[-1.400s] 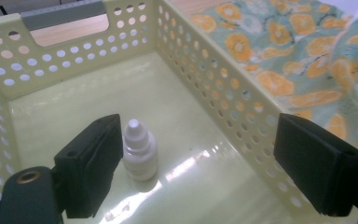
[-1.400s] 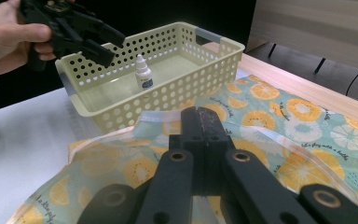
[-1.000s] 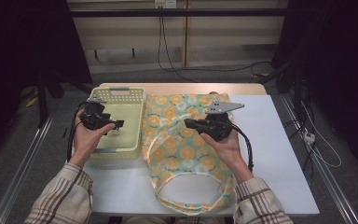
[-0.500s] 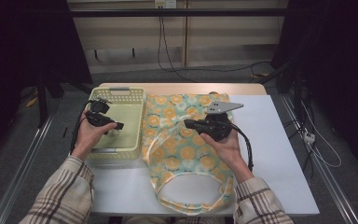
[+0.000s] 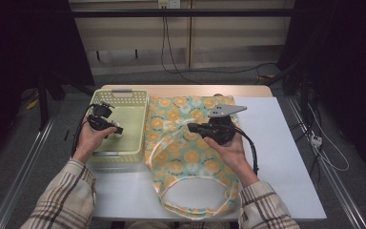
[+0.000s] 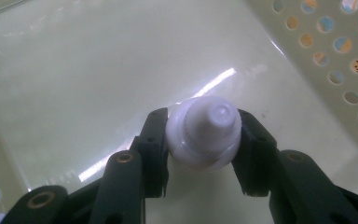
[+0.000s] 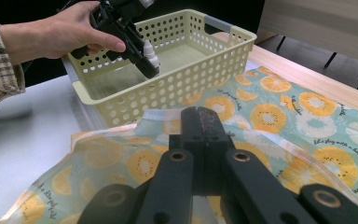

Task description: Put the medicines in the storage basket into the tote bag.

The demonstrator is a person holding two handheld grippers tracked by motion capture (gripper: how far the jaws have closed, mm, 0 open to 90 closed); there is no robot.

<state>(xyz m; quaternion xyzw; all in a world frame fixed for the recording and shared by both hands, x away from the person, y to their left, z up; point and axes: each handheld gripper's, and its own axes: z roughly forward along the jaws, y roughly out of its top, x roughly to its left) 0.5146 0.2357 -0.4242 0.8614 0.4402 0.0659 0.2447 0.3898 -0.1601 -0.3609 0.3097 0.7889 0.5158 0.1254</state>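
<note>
a: where's the little white bottle [image 6: 204,132] right now?

b: inside the pale yellow basket [image 5: 136,143], low over its floor, with the left claw [image 5: 116,130] around it. seen along that claw's own jaws, the black pads sit against both sides of the bottle, nozzle cap pointing away from the camera. the jaws have just been closing with the bottle between them, and they now look clenched on it.

a: and the other hand?

b: the right claw [image 7: 200,122] is clenched with nothing in it, jaws pressed together, hovering over the orange-print bag [image 5: 190,157] that lies flat on the tabletop [image 5: 286,162] just beside the basket.

a: so how should the pickup go?

b: i'd judge the grip is on the bottle's shoulder, near the cap, where the shape tapers. that's a place where a smooth plastic thing could squirt out. better to keep the squeeze firm and lift straight up, clearing the basket's perforated wall before swinging toward the bag.

a: is the bag ready to take it?

b: its mouth lies near the person and looks limp. the right claw would probably need to pinch the rim and hold it open first.
</note>
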